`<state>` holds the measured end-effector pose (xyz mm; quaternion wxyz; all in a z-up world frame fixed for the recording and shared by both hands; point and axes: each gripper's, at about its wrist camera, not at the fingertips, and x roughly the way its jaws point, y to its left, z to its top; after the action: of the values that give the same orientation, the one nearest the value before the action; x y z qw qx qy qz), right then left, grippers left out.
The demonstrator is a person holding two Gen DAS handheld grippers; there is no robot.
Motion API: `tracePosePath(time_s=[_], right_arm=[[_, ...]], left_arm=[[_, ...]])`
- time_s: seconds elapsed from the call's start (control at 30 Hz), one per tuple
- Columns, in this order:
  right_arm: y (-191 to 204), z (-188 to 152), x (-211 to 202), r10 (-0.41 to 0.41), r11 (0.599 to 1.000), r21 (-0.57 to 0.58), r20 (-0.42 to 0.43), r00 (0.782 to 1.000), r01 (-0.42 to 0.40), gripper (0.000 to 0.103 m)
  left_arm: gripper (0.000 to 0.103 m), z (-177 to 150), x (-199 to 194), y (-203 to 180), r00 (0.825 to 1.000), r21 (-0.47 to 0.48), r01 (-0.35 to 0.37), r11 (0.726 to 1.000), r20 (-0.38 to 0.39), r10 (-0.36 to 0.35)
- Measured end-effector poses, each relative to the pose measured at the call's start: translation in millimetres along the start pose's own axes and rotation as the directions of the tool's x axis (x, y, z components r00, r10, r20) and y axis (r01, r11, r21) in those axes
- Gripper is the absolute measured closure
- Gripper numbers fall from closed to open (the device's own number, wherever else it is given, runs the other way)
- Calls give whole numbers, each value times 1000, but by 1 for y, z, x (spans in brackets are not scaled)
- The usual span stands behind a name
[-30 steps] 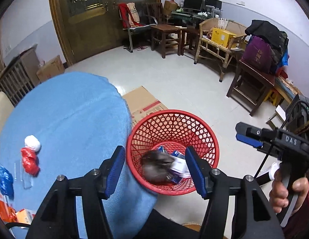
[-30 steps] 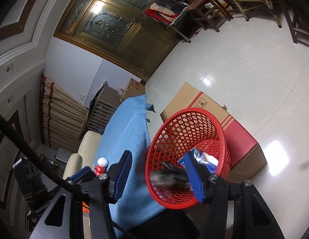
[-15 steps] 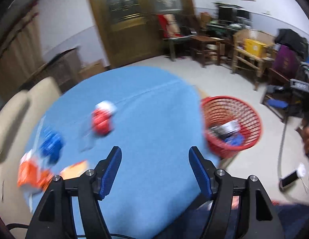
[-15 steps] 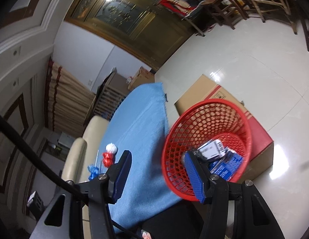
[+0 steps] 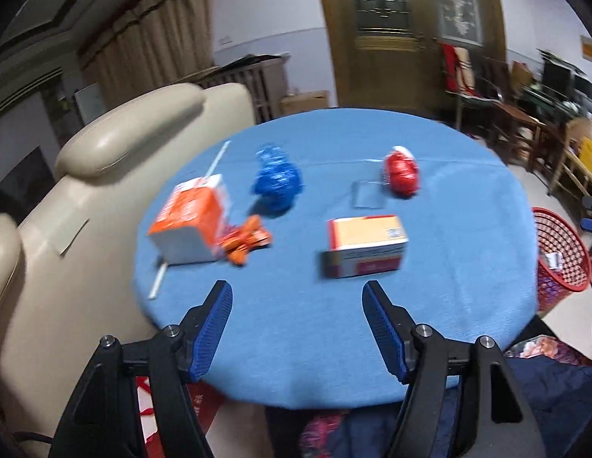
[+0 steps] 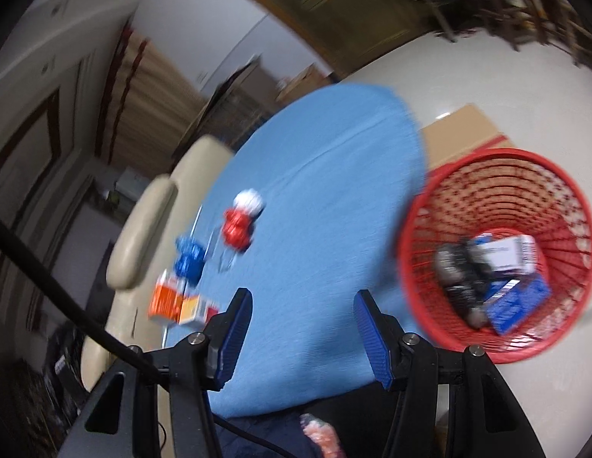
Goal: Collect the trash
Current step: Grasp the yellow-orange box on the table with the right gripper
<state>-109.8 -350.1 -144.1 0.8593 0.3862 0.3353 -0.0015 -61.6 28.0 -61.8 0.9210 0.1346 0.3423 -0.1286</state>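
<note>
Both views motion-blurred; box print unreadable. Red basket (image 6: pixel 498 255) beside the surface (image 5: pixel 448 259), cut off in the left view, contents smeared. Small box (image 5: pixel 366 246) lies flat mid-surface, long axis crosswise. Left hand-held gripper (image 5: pixel 298 328) wide, empty; right hand-held gripper (image 6: pixel 303 337) wide, empty.
</note>
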Motion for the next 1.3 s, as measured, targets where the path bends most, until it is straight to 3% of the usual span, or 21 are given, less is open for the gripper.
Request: tracePosePath(time_s=[0.17,0.27,0.47,0.6,0.93,1.13,1.3], right_arm=[[68,-8,58,31,984,-168,-128,991,-53,43],[114,-15,99,51,955,-277,-205,977,-108,39],[192,-35,164,65,854,-474,-311,948,-213,35],[225,-44,200,22,773,-586,-360,933,-244,33],[254,-61,275,-184,540,-806,-392,901,-241,31],[255,-75,292,-220,484,-824,-440,871,-294,31],[250,-88,301,-269,484,-840,-409,872,-245,32]], left_arm=[[31,-24,2,27,999,-30,-46,998,-26,46],[31,-39,3,45,996,-60,-69,996,-54,66],[31,-60,6,83,991,-148,-103,984,-104,88],[31,-68,10,102,988,-195,-114,974,-127,91],[31,-78,19,124,982,-251,-128,960,-170,86],[31,-75,17,128,977,-249,-158,956,-180,114],[31,-74,7,130,982,-282,-156,947,-151,117]])
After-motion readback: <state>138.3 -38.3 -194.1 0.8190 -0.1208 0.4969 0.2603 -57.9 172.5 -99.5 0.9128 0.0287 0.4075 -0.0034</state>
